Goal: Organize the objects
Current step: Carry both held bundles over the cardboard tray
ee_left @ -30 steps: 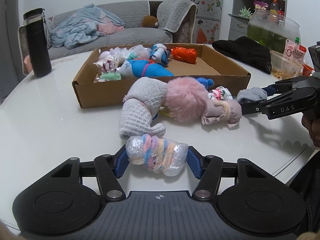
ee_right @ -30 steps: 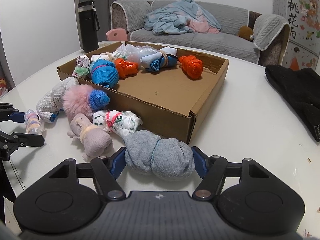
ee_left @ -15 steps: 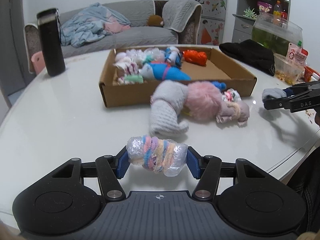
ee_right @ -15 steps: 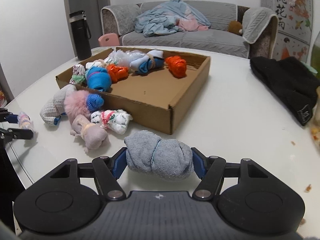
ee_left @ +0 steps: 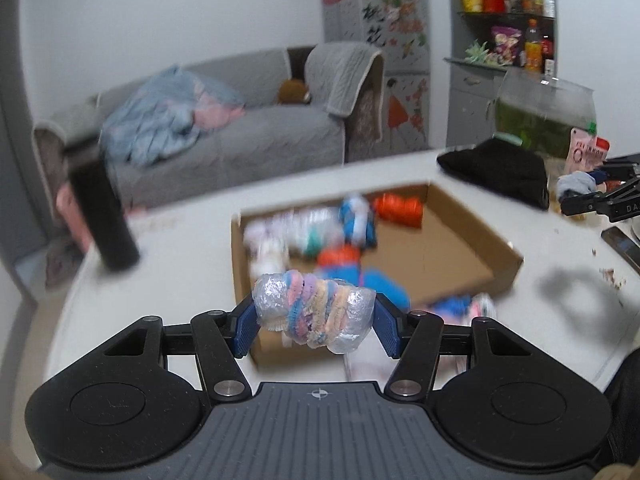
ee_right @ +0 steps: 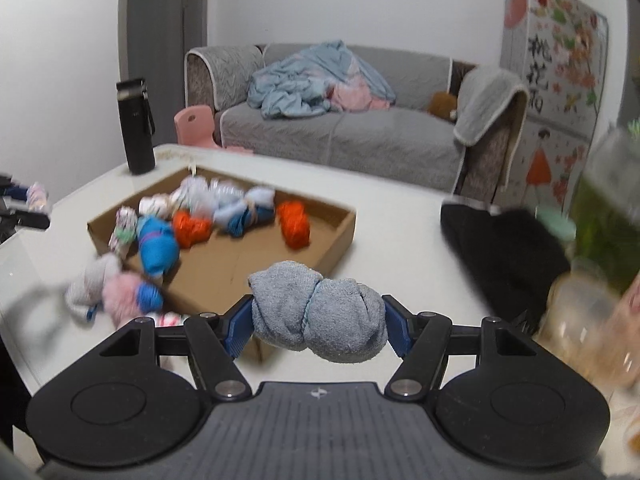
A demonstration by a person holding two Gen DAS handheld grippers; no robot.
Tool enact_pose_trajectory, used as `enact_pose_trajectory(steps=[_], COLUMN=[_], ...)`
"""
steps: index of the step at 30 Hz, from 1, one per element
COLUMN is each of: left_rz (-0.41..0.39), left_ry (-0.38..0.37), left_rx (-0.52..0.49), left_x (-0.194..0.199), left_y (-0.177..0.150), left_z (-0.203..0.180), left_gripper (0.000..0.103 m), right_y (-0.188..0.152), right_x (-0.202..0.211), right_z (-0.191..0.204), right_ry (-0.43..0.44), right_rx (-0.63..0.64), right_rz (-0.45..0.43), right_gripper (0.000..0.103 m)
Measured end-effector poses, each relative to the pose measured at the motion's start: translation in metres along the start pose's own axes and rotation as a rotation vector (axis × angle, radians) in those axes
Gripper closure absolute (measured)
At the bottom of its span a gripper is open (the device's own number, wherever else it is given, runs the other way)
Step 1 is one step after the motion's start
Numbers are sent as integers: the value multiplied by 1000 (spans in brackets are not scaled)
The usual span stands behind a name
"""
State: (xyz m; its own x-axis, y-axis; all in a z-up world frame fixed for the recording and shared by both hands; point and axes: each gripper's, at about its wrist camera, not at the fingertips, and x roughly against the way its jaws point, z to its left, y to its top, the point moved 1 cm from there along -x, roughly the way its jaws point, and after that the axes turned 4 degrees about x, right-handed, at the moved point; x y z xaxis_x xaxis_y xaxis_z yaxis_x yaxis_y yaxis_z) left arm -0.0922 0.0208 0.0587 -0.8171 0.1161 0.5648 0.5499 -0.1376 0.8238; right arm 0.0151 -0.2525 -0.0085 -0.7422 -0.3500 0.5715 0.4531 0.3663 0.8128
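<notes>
1. The left gripper [ee_left: 316, 322] is clamped on a pastel striped bundle [ee_left: 314, 310] wrapped in clear plastic, held above the white table [ee_left: 168, 248] at the near edge of the cardboard box [ee_left: 460, 240].
2. The right gripper [ee_right: 318, 330] is closed around a grey sock roll [ee_right: 320, 316], held in the air over the table in front of the box [ee_right: 336, 236].
3. Inside the box lie several rolled bundles, among them an orange roll [ee_right: 294, 224], a second orange roll [ee_right: 192, 228] and a blue roll [ee_right: 158, 250].
4. Outside the box, against its near-left wall, sit a pink fluffy bundle [ee_right: 126, 298] and a pale knitted bundle [ee_right: 90, 286], touching each other.
5. A black bottle [ee_right: 136, 126] stands upright on the table beyond the box.
6. A black garment [ee_right: 504, 252] lies on the table to the right of the box, apart from it.
7. The left view is blurred.
</notes>
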Motion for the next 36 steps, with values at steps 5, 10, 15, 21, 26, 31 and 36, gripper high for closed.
enact_pose_trajectory(steps=[5, 10, 15, 21, 26, 31, 36], left_rz=[-19, -7, 37, 107, 171, 240, 288], left_ry=[-47, -100, -137, -159, -201, -244, -269], left_rx=[-26, -38, -46, -90, -78, -47, -24], left_x=[-18, -44, -81, -126, -158, -187, -211], left_y=[51, 86, 102, 103, 98, 85, 74], left_z=[-11, -26, -41, -60, -64, -66, -65], left_gripper=[39, 39, 39, 39, 39, 39, 39], right_y=[35, 57, 68, 68, 60, 53, 46], right_x=[-14, -36, -59, -85, -103, -118, -138], right_z=[2, 6, 11, 9, 7, 11, 17], right_ry=[23, 50, 72, 98, 125, 145, 161], right_rx=[44, 69, 100, 132, 156, 198, 259], right_rz=[-30, -31, -8, 47, 91, 132, 172], right_gripper=[40, 40, 40, 40, 40, 40, 40])
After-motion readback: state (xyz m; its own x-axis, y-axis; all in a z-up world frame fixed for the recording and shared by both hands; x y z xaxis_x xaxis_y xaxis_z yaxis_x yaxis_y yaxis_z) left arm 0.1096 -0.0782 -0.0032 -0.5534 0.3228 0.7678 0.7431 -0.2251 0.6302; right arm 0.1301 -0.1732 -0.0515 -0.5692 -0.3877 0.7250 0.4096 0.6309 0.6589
